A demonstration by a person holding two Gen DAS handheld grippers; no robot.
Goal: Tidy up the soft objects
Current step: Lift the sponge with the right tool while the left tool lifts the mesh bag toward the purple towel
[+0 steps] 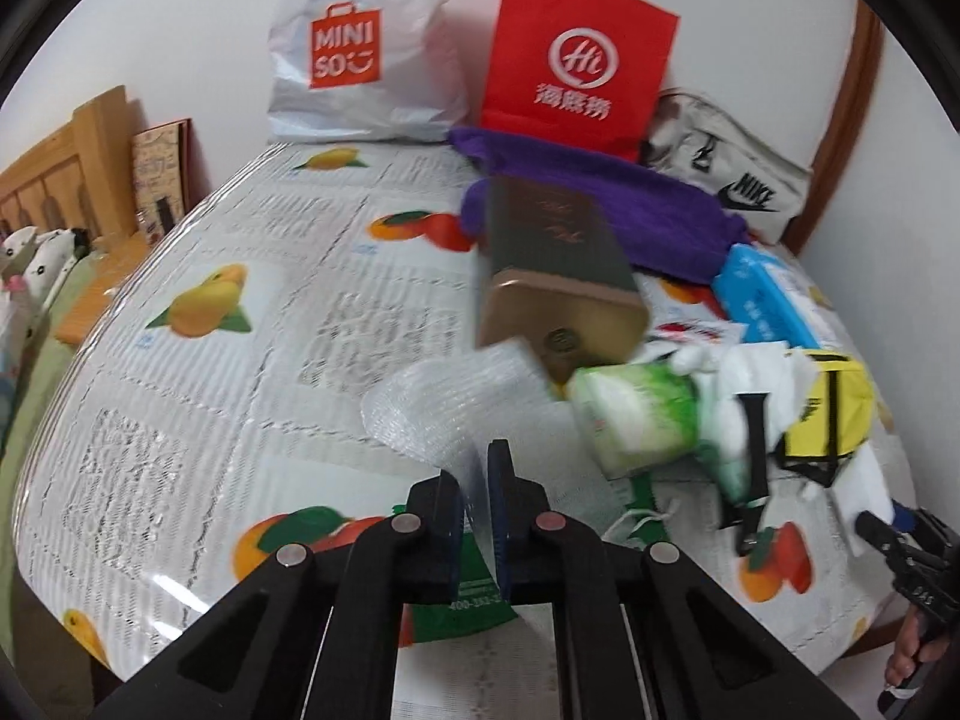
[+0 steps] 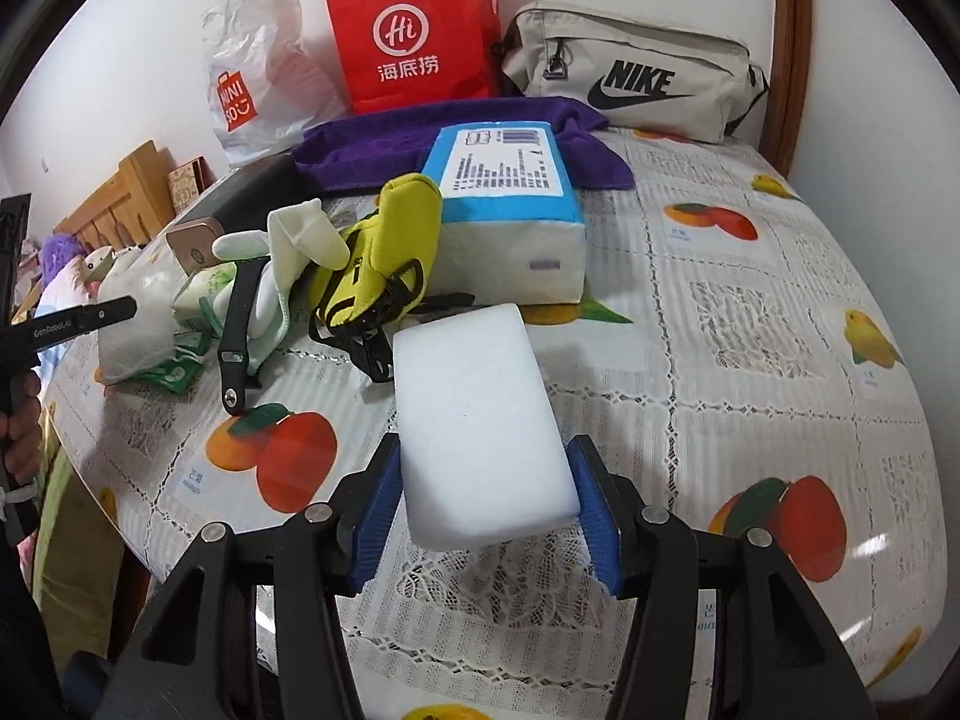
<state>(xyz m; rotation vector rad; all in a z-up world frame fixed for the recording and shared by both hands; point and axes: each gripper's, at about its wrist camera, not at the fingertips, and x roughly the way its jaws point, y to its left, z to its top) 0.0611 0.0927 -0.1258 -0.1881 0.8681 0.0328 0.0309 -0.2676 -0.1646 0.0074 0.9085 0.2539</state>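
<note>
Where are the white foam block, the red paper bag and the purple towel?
white foam block [image 2: 480,414]: right wrist view, middle of its top face.
red paper bag [image 2: 414,42]: right wrist view, on the round logo.
purple towel [image 1: 648,204]: left wrist view, its bare middle.

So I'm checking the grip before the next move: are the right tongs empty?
No, the right tongs hold a white foam block between their blue pads.

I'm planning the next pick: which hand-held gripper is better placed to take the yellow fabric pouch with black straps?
Neither is free. The right hand-held gripper is nearer the yellow fabric pouch, but clamps a white foam block; the left hand-held gripper is shut on clear bubble wrap. Right, once emptied.
</note>
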